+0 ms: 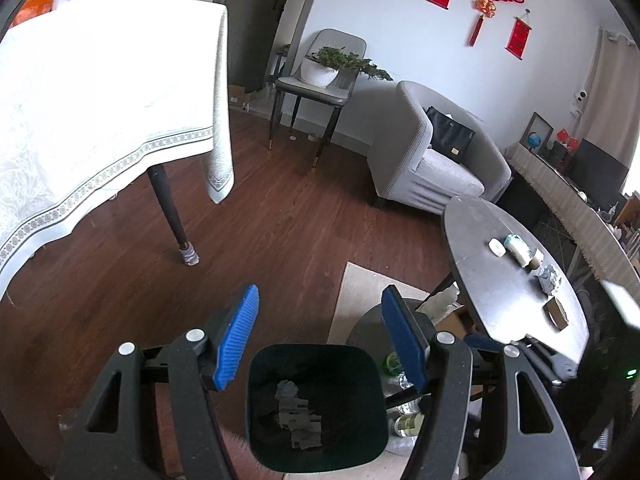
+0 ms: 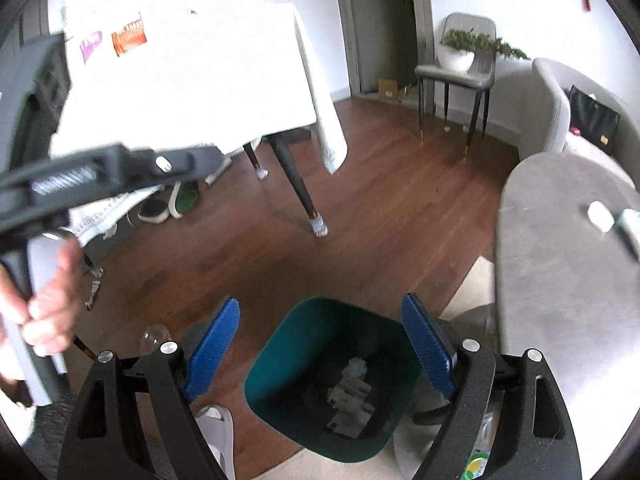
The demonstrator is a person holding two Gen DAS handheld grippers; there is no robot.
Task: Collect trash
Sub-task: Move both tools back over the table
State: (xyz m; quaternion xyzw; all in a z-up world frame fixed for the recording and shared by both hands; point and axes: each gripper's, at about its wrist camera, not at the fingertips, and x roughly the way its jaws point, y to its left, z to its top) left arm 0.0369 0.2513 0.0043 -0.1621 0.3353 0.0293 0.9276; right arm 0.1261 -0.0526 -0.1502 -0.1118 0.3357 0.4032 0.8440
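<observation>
From the left wrist view, a dining table draped in a white patterned cloth is seen at 10 o'clock, with one dark leg standing on the brown wood floor. The left gripper is held spread wide, its blue-padded fingers well apart and nothing between them. Directly below that gap, at 6 o'clock, a dark green trash bin with a rounded square mouth is set, and pale crumpled paper scraps are seen lying at its bottom. At 3 o'clock a grey oval side table is placed, and on it a row of small items is laid: a white piece, a pale wrapped packet, a crumpled grey wad and a small brown box. A grey armchair is seen at 1 o'clock, with a black bag on its seat.

From the right wrist view, the person's hand is shown at 9 o'clock, wrapped around the handle of the other tool. The right gripper is likewise held wide apart and empty. The green bin is seen at 6 o'clock, tilted in the picture, with white crumpled paper inside. The grey table top is seen at 3 o'clock, just beside the bin.
</observation>
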